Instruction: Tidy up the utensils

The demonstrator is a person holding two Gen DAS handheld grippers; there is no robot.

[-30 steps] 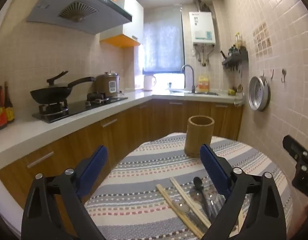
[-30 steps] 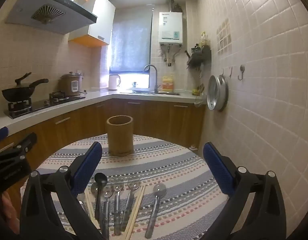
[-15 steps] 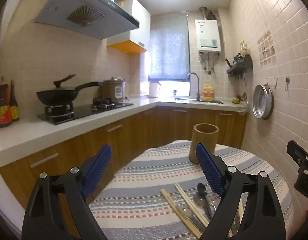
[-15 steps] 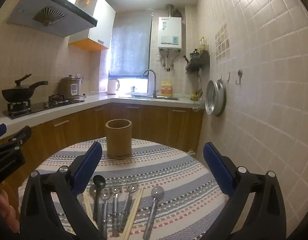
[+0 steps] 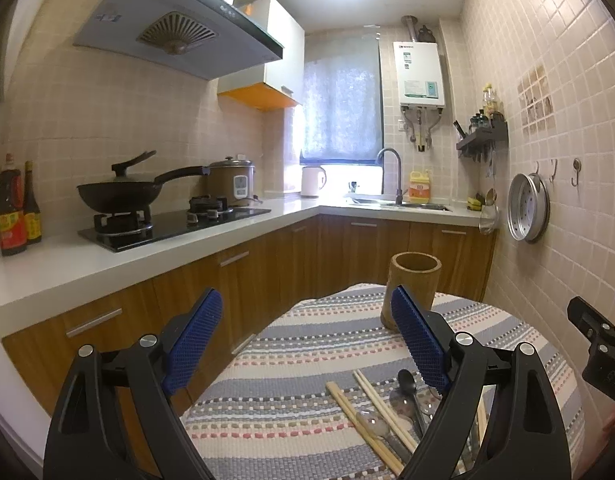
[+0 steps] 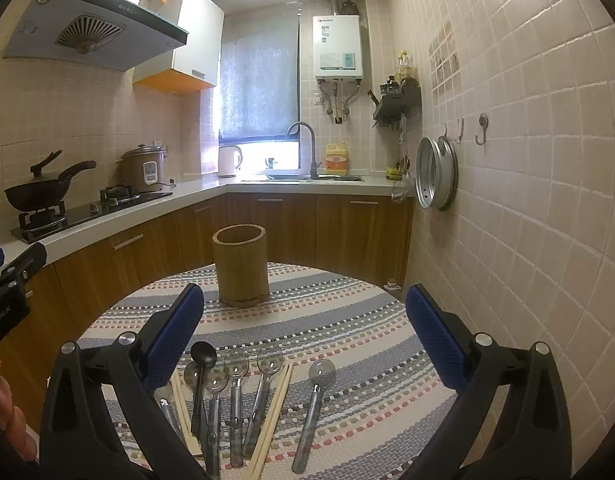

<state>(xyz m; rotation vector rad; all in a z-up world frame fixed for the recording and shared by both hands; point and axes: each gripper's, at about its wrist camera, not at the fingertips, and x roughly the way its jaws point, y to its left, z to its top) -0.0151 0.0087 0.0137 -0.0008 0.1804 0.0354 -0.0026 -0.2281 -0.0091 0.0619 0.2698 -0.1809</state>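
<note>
1. The tablecloth [image 6: 347, 320] carries grey-blue, white and pink dotted stripes.
2. The holder [image 6: 239, 266] is tan bamboo.
3. One spoon [image 6: 203, 354] is black; the other spoons [image 6: 236, 368] are silver.
4. Gripper pads [image 5: 417, 338] are blue.

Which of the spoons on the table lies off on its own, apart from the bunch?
The metal spoon farthest right in the right wrist view, past the chopsticks; the others lie bunched together.

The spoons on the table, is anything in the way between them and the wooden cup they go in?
Nothing visible is. The spoons and chopsticks lie flat near the right claw, and only bare striped tablecloth lies between them and the upright bamboo cup. The cup's mouth is open, and both claws are open and empty.
</note>
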